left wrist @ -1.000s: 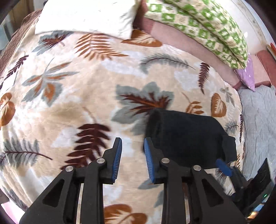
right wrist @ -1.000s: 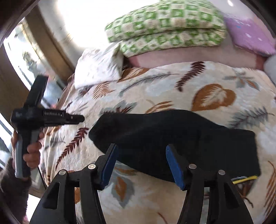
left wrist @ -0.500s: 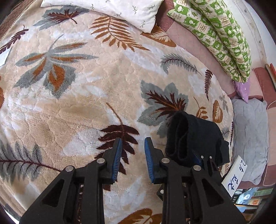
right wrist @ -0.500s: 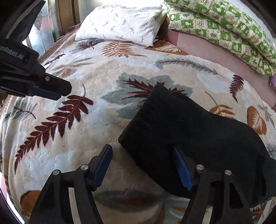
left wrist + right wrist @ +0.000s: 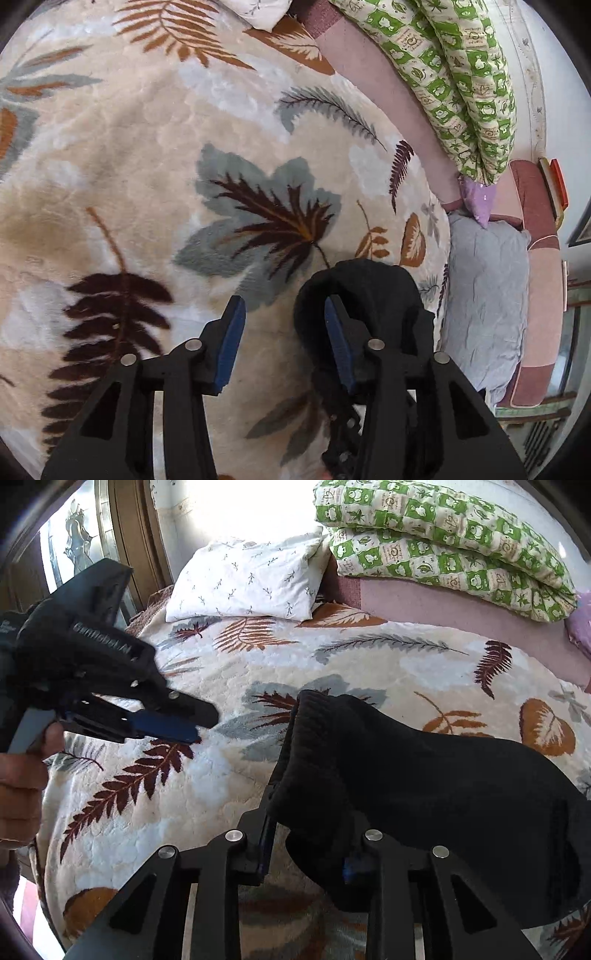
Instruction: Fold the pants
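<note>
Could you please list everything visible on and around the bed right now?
pants: one, black, folded on the blanket, near end lifted
blanket: one, cream with leaf print, covering the bed
white pillow: one, white with small sprigs, at the head of the bed
green quilt: one, green and white checked, folded at the head of the bed
grey cloth: one, grey, past the blanket's edge
left tongs: black with blue pads, open beside the pants
right tongs: black with blue pads, closed on the pants
</note>
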`<action>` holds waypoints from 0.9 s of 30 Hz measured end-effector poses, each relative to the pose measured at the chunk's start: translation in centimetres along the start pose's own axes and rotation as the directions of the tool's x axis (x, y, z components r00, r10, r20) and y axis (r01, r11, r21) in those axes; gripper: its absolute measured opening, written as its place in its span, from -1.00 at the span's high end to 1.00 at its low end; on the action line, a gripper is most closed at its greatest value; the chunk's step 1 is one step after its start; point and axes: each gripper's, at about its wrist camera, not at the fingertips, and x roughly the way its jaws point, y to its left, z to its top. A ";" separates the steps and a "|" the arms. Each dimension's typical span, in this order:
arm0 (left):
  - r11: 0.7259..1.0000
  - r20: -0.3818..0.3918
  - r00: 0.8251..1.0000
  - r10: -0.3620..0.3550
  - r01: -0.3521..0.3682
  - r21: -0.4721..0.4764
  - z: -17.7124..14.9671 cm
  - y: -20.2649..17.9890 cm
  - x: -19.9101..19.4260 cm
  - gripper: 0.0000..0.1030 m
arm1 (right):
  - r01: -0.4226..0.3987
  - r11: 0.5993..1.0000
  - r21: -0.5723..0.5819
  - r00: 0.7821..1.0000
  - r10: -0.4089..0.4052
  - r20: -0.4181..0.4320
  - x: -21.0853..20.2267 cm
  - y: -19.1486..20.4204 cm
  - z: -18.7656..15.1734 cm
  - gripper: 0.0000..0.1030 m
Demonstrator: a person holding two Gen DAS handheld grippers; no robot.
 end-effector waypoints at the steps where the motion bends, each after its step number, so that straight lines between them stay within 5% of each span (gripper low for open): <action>1: 1.000 0.000 1.000 -0.014 0.014 -0.023 0.5 -0.2 0.6 0.17 | -0.004 1.000 0.001 1.000 0.004 0.000 -0.1 0.0 -0.2 0.46; 9: 0.966 -0.048 0.971 -0.235 0.227 -0.125 1.6 0.1 3.4 0.05 | -0.051 0.998 0.048 0.999 0.051 -0.001 0.1 -0.7 -0.4 0.46; 13: 0.986 -0.034 0.986 -0.161 0.159 -0.044 1.6 -0.4 3.3 -0.27 | -0.064 0.997 0.053 0.998 0.064 -0.003 0.3 -0.8 -0.5 0.46; 18: 0.995 -0.103 0.989 -0.103 0.104 -0.001 1.3 -0.8 4.4 -0.26 | -0.072 0.995 0.063 0.997 0.073 -0.015 0.8 -0.7 -0.5 0.46; 19: 0.994 -0.109 0.988 -0.110 0.110 -0.009 1.4 -0.7 4.4 -0.23 | -0.075 0.995 0.070 0.997 0.077 -0.021 1.0 -0.8 -0.5 0.46; 21: 0.990 -0.121 0.983 -0.139 0.140 -0.003 1.2 -0.9 4.2 0.40 | -0.073 0.995 0.071 0.997 0.075 -0.024 1.2 -0.7 -0.6 0.46; 22: 0.989 -0.116 0.983 -0.141 0.144 0.017 1.0 -1.4 3.8 0.56 | -0.071 0.995 0.069 0.997 0.073 -0.022 1.2 -0.6 -0.7 0.46; 27: 0.977 -0.086 0.974 -0.210 0.213 0.027 -0.4 -3.4 1.9 0.77 | -0.102 0.988 0.116 0.994 0.105 -0.018 0.4 -1.2 -0.8 0.46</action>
